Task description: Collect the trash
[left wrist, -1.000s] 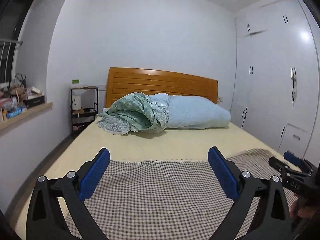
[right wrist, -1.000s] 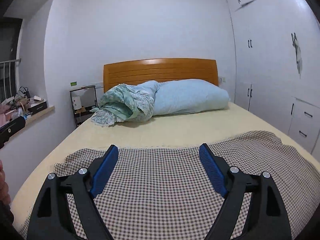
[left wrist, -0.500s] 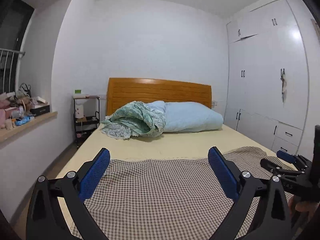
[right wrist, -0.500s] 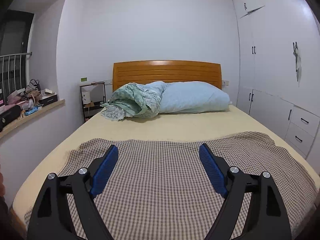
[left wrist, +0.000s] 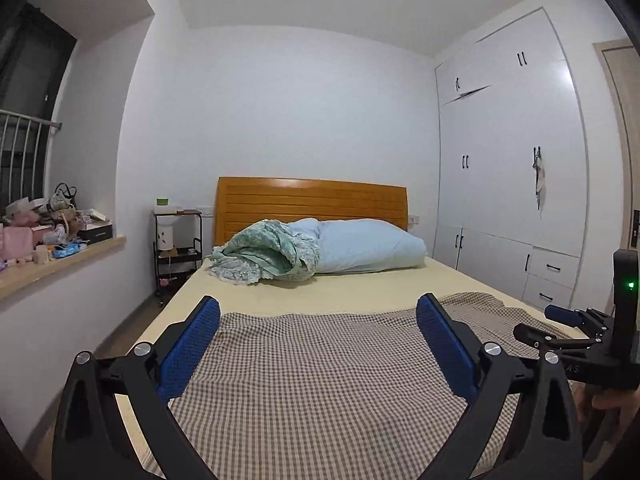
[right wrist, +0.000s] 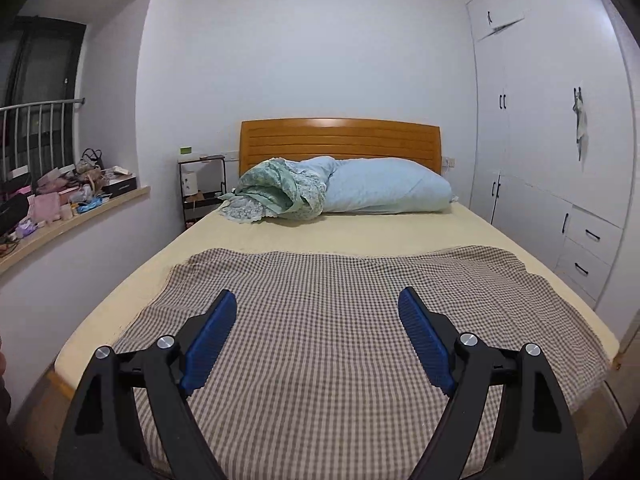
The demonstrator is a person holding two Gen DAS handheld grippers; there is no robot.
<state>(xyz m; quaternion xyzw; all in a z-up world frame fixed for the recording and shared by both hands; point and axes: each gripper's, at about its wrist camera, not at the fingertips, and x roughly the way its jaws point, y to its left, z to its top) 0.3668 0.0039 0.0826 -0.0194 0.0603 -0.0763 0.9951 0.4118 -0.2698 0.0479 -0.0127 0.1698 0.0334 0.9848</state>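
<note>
Window ledge (left wrist: 60, 268) at 9 o'clock: cluttered with bags, boxes, wrappers, likeliest trash source; no piece clearly trash from here. Black shelf cart (left wrist: 178, 256) beside wooden headboard (left wrist: 312, 204). Bed (right wrist: 320, 232) ahead: bundled green quilt (left wrist: 264, 256), blue pillow (left wrist: 368, 244) at 12 o'clock, checked cloth (right wrist: 340, 320) spread over near end, nothing discarded visible on it. Left hand-held gripper (left wrist: 318, 344) wide open, empty, held level for scanning. Right hand-held gripper (right wrist: 316, 336) wide open, empty, tilted slightly down. Ledge clutter well apart from both, at 9–10 o'clock.
</note>
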